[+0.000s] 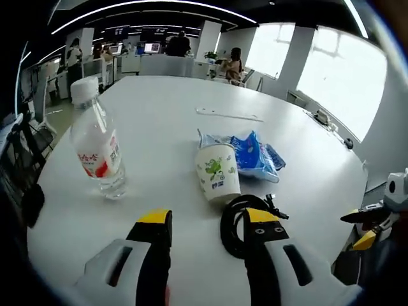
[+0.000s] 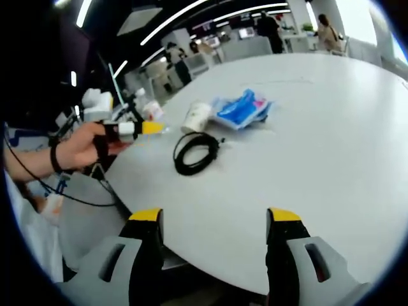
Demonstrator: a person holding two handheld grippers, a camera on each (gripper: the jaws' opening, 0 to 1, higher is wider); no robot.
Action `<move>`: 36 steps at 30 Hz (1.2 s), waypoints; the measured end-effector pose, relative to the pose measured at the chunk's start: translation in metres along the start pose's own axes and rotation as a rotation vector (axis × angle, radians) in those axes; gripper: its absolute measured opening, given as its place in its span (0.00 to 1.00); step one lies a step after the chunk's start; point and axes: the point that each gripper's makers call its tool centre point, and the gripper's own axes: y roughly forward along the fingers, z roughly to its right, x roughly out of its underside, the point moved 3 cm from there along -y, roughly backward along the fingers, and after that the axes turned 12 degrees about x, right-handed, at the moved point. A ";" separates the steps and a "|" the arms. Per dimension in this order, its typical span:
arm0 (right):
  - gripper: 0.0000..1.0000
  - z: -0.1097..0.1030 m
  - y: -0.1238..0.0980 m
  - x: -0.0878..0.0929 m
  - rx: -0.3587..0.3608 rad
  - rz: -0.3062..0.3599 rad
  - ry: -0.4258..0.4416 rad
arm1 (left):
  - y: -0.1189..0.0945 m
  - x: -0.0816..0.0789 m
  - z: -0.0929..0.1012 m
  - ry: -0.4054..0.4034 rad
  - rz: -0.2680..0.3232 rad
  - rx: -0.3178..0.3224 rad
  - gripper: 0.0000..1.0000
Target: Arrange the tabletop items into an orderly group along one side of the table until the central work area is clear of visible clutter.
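Four items: water bottle (image 1: 95, 143), paper cup (image 1: 218, 171), blue packet (image 1: 255, 155), black cable coil (image 1: 237, 220) on white bench (image 1: 159, 115).
Left claw (image 1: 207, 223): wide, holding nothing; coil at 1 o'clock, touching right jaw.
Right claw (image 2: 215, 215): wide, holding nothing; coil at 12 o'clock.

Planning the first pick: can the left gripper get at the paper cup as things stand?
Probably yes. The left gripper is open, and the paper cup stands just ahead of it. The coiled black cable lies by its right jaw and might snag.
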 end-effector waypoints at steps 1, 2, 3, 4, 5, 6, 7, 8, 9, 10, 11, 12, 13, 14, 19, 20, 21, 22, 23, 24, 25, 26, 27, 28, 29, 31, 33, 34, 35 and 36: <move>0.63 0.001 0.000 0.000 0.002 0.000 0.001 | 0.003 -0.002 0.001 0.002 -0.001 0.004 0.44; 0.63 0.001 -0.001 0.000 0.003 0.000 0.004 | 0.005 -0.003 0.001 -0.001 -0.002 0.007 0.44; 0.63 0.002 -0.001 0.001 0.004 0.001 0.005 | 0.007 -0.004 0.001 -0.008 -0.001 0.011 0.45; 0.63 0.002 -0.001 0.001 0.005 0.001 0.008 | 0.009 -0.006 0.001 -0.014 0.001 0.013 0.45; 0.63 0.003 -0.001 0.001 0.006 0.000 0.008 | 0.010 -0.007 0.001 -0.015 0.003 0.013 0.45; 0.63 0.003 -0.001 0.001 0.007 0.000 0.009 | 0.012 -0.009 0.002 -0.014 0.001 0.013 0.45; 0.63 0.003 -0.001 0.001 0.007 -0.001 0.010 | 0.013 -0.010 0.002 -0.013 0.000 0.012 0.45; 0.63 0.004 -0.001 0.002 0.006 -0.001 0.012 | 0.015 -0.011 0.002 -0.013 0.001 0.014 0.45; 0.63 0.004 -0.001 0.002 0.007 0.000 0.014 | 0.015 -0.012 0.002 -0.014 0.000 0.015 0.45; 0.63 0.004 -0.001 0.002 0.007 -0.001 0.015 | 0.017 -0.013 0.002 -0.014 -0.002 0.015 0.45; 0.63 0.004 -0.001 0.002 0.006 -0.001 0.016 | 0.018 -0.014 0.001 -0.013 -0.002 0.015 0.45; 0.63 0.005 -0.001 0.003 0.006 -0.002 0.017 | 0.020 -0.016 0.001 -0.014 -0.001 0.016 0.45; 0.63 0.005 0.000 0.003 0.006 -0.003 0.017 | 0.021 -0.016 0.000 -0.015 -0.002 0.017 0.45; 0.63 0.005 0.000 0.003 0.005 -0.004 0.018 | 0.023 -0.017 0.000 -0.019 -0.005 0.017 0.45; 0.63 0.005 0.002 0.003 0.003 -0.003 0.022 | 0.033 -0.019 0.002 -0.046 -0.013 0.033 0.46; 0.63 0.005 0.002 0.003 0.002 -0.004 0.022 | 0.035 -0.019 0.002 -0.048 -0.016 0.037 0.46; 0.63 0.005 0.002 0.003 0.002 -0.004 0.022 | 0.037 -0.019 0.003 -0.051 -0.021 0.040 0.47; 0.63 0.005 0.002 0.003 0.002 -0.004 0.023 | 0.039 -0.020 0.003 -0.051 -0.026 0.041 0.47; 0.63 0.005 0.002 0.004 0.002 -0.004 0.023 | 0.042 -0.020 0.003 -0.054 -0.030 0.042 0.48; 0.63 0.005 0.002 0.004 0.002 -0.005 0.024 | 0.044 -0.021 0.003 -0.060 -0.034 0.046 0.48; 0.63 0.006 0.002 0.004 0.002 -0.005 0.025 | 0.048 -0.021 0.002 -0.071 -0.041 0.049 0.48; 0.63 0.006 0.001 0.004 0.002 -0.006 0.025 | 0.050 -0.021 0.001 -0.083 -0.041 0.050 0.49; 0.63 0.006 0.001 0.005 0.003 -0.006 0.026 | 0.052 -0.021 0.001 -0.092 -0.043 0.054 0.49; 0.63 0.007 0.001 0.005 0.003 -0.006 0.029 | 0.056 -0.021 0.000 -0.103 -0.049 0.056 0.49; 0.63 0.007 0.001 0.006 0.004 -0.007 0.030 | 0.058 -0.022 0.000 -0.112 -0.049 0.058 0.49; 0.63 0.009 0.001 0.008 0.006 -0.008 0.033 | 0.064 -0.023 -0.001 -0.120 -0.054 0.060 0.50; 0.63 0.010 0.000 0.007 0.007 -0.007 0.037 | 0.069 -0.024 -0.002 -0.124 -0.065 0.060 0.50; 0.63 0.010 0.000 0.008 0.008 -0.008 0.039 | 0.071 -0.024 -0.002 -0.131 -0.069 0.063 0.51; 0.63 0.011 0.000 0.008 0.009 -0.008 0.040 | 0.073 -0.024 -0.002 -0.135 -0.074 0.065 0.51; 0.63 0.011 0.000 0.009 0.010 -0.009 0.041 | 0.074 -0.023 -0.002 -0.137 -0.079 0.065 0.51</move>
